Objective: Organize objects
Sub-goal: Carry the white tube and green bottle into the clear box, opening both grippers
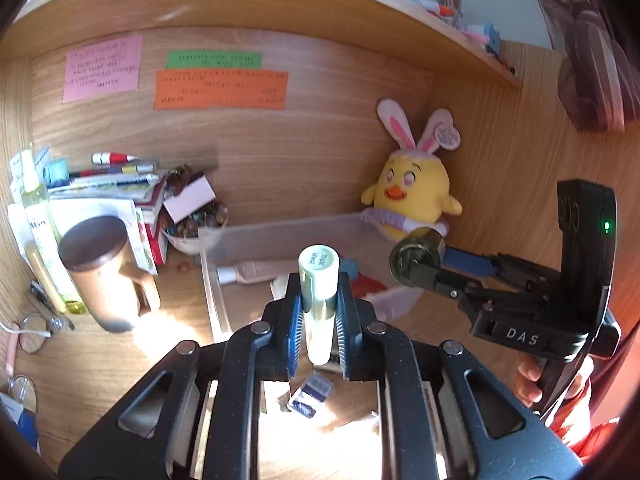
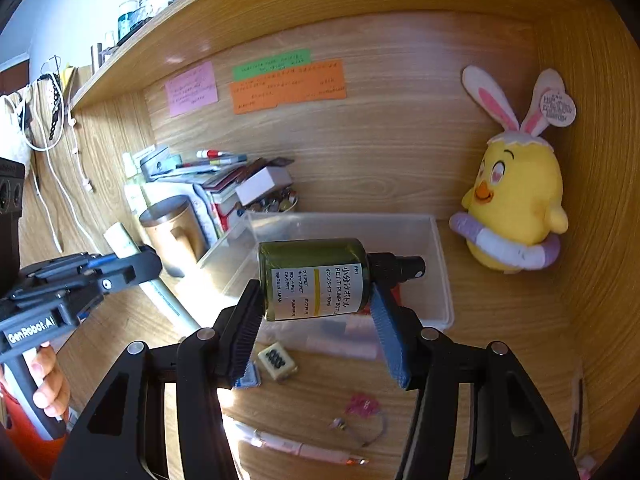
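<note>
Both tongs tilt downward above the desk: left tongs [image 1: 319, 312] pinching tube [image 1: 319, 300], right tongs [image 2: 316, 312] pinching bottle [image 2: 316, 280].

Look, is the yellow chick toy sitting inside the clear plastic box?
No, the yellow chick toy sits on the desk against the wooden wall, outside and to the right of the clear plastic box.

On the green pump bottle [image 2: 316, 280] I read "PET", "PETIT PUMP BOTTLE", "50ml", "BODY:PET", "CAP:PET", "MADE IN JAPAN". At my 9 o'clock, the left gripper [image 2: 132, 258] handle reads "GenRobot.AI". At 3 o'clock in the left view, the right gripper [image 1: 416, 268] body reads "DAS". The sticky notes' [image 2: 288, 84] handwriting is illegible.
</note>
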Available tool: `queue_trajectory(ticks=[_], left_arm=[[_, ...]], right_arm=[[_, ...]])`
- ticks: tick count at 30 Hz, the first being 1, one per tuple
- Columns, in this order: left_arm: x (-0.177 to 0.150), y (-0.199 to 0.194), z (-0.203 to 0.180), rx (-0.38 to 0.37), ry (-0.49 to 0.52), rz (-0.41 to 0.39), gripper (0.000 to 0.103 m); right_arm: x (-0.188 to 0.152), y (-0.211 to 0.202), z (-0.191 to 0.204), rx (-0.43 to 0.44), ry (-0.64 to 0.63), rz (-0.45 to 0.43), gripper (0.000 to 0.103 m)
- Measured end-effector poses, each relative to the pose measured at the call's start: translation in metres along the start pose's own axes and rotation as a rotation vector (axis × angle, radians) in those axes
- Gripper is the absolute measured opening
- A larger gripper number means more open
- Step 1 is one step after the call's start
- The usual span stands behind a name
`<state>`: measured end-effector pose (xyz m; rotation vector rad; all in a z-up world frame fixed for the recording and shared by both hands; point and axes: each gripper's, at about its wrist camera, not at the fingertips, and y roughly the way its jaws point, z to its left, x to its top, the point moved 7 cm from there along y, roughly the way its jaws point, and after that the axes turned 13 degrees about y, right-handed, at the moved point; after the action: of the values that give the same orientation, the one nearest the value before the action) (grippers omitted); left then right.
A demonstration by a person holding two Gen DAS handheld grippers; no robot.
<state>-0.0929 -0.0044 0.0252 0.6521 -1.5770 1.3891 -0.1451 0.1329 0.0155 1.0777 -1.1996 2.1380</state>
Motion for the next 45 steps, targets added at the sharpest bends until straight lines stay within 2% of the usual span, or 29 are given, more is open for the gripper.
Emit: queue_trajectory(ticks=[8, 16, 26, 33, 38, 42, 45], left_arm=[[0.021, 0.007, 0.02, 0.045, -0.033, -0.035, 0.015], [0.014, 0.039, 0.043, 0.078, -0.073, 0.021, 0.015], [-0.003, 0.083, 0.044, -0.029, -0.136, 0.099, 0.015], [-0.011, 0.106, 0.043, -0.09, -0.182, 0.139, 0.015], [-0.017, 0.114, 0.047, -0.09, -0.205, 0.171, 0.015], [-0.021, 0.115, 0.052, -0.04, -0.2, 0.189, 0.015], [-0.022, 0.114, 0.053, -0.035, -0.192, 0.19, 0.019]], right_arm=[[0.018, 0.013, -0.008, -0.009, 0.001, -0.015, 0.051], [0.015, 0.044, -0.018, -0.031, 0.005, 0.042, 0.051], [0.001, 0.08, -0.024, -0.078, -0.019, 0.123, 0.051], [-0.007, 0.093, -0.021, -0.122, -0.076, 0.141, 0.051], [-0.009, 0.096, -0.018, -0.138, -0.104, 0.142, 0.051], [-0.009, 0.098, -0.018, -0.142, -0.098, 0.143, 0.051], [-0.008, 0.098, -0.017, -0.148, -0.103, 0.14, 0.051]])
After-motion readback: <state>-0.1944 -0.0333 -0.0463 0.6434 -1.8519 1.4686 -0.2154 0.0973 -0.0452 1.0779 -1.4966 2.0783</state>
